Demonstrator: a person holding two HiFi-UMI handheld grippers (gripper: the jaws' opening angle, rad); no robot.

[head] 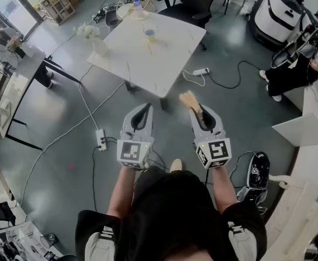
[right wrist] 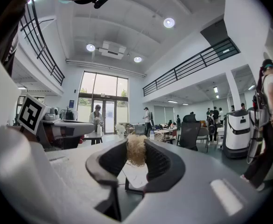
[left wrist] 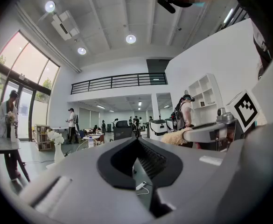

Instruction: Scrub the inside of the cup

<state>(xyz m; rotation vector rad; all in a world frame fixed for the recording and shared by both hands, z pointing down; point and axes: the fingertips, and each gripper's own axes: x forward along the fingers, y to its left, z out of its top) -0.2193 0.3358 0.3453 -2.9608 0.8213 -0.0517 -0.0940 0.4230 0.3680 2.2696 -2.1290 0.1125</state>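
Note:
The cup point(head: 150, 35), small and purple with a yellow inside, stands on the white table point(head: 169, 58) far ahead of me, out of reach of both grippers. My left gripper point(head: 146, 107) is held level over the floor; its jaws are shut with nothing between them, as the left gripper view point(left wrist: 137, 142) also shows. My right gripper point(head: 195, 109) is beside it, shut on a tan fibrous scrubber point(head: 189, 100). The scrubber point(right wrist: 136, 149) sticks out past the jaw tips in the right gripper view.
A vase of white flowers point(head: 88, 31) and a bottle point(head: 138, 5) also stand on the table. A black office chair point(head: 194, 1) is behind it. A power strip point(head: 100, 139), cables and a black bag point(head: 256, 170) lie on the grey floor. People stand around the room.

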